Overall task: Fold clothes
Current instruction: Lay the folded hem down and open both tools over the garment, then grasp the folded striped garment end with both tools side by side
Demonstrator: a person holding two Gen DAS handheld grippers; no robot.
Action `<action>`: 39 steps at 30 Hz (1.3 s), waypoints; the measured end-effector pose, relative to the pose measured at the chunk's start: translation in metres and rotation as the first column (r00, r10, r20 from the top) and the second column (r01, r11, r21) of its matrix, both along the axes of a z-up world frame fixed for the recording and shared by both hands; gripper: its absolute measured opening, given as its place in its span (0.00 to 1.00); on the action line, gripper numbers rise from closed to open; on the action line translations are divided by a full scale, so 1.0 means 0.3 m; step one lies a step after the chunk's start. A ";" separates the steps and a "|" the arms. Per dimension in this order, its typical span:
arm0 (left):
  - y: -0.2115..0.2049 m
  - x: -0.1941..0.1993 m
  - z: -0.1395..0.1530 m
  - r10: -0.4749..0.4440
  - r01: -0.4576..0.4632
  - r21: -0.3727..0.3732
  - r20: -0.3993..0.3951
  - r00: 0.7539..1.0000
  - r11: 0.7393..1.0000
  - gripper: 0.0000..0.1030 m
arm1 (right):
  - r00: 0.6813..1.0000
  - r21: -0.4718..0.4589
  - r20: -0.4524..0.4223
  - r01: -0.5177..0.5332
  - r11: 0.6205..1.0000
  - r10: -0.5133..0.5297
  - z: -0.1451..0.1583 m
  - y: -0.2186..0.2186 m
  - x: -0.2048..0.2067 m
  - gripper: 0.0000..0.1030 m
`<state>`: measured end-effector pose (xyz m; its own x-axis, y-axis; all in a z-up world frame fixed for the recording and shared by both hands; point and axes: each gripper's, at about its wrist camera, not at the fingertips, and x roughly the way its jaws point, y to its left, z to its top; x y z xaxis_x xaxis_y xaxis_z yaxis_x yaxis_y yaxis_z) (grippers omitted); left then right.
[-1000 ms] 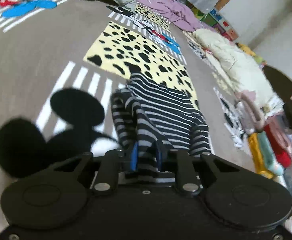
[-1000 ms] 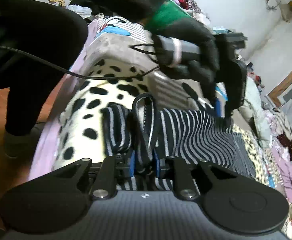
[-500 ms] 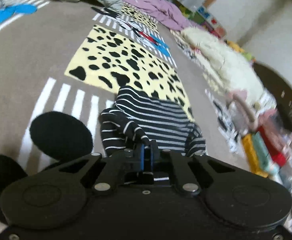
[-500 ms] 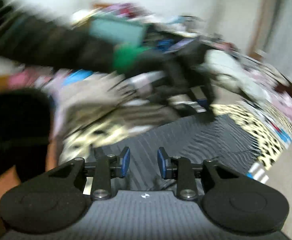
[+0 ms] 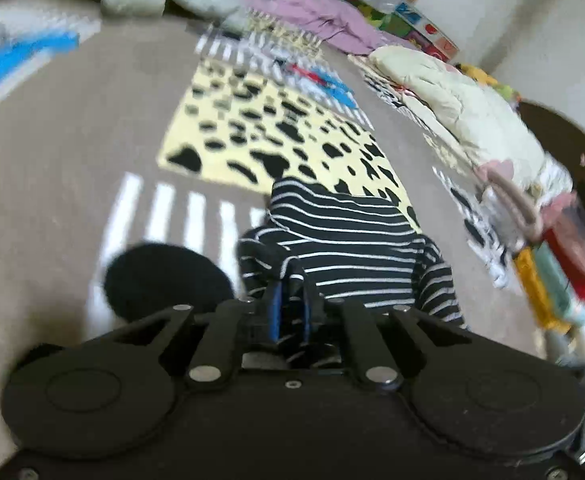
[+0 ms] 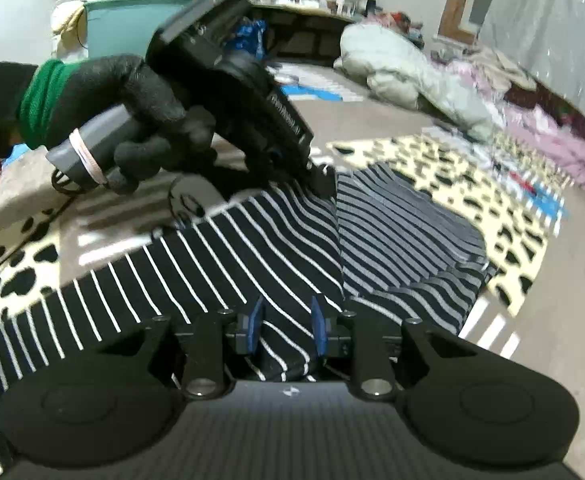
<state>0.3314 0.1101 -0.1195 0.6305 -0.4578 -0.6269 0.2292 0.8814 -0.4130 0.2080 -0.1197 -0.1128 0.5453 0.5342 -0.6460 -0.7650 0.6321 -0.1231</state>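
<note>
A black garment with white stripes lies on a brown bedspread, over its yellow spotted panel. My left gripper is shut on the garment's near edge, the blue pads close together on the cloth. In the right wrist view the garment is spread wide. The left gripper, held by a black-gloved hand, pinches its far edge. My right gripper has a fold of the striped cloth filling the gap between its pads, and its jaws are closing on it.
A pale quilt and pink clothes are heaped at the far side of the bed. A cream bundle and a row of folded clothes line the right edge. A teal bin stands behind the gloved hand.
The right gripper has rolled and swung sideways, and the bunched striped garment now lies pulled out flat. The left gripper's jaws have narrowed on the cloth; that hand has barely moved.
</note>
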 end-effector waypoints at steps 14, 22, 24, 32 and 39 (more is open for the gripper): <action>-0.133 -0.613 0.040 -0.206 0.182 0.194 0.110 0.972 0.964 0.06 | 0.994 -0.109 -0.010 -0.113 0.988 0.112 -0.013 -0.055 -0.367 0.31; -0.262 -0.813 -0.039 -0.320 0.270 0.337 0.099 0.942 0.902 0.06 | 0.987 -0.188 0.072 -0.124 0.974 0.140 -0.025 0.002 -0.527 0.37; -0.253 -0.836 -0.009 -0.294 0.250 0.272 0.132 0.947 0.929 0.11 | 0.988 -0.163 0.099 -0.099 0.982 0.116 -0.017 -0.006 -0.545 0.35; -0.179 -0.733 0.022 -0.152 0.145 0.113 0.056 0.987 0.983 0.33 | 0.996 -0.156 -0.016 -0.094 0.983 0.093 -0.027 -0.034 -0.533 0.38; -0.034 -0.516 0.067 0.036 -0.036 0.011 0.002 0.999 0.999 0.37 | 0.980 0.178 -0.171 0.135 0.975 -0.104 0.094 -0.255 -0.340 0.38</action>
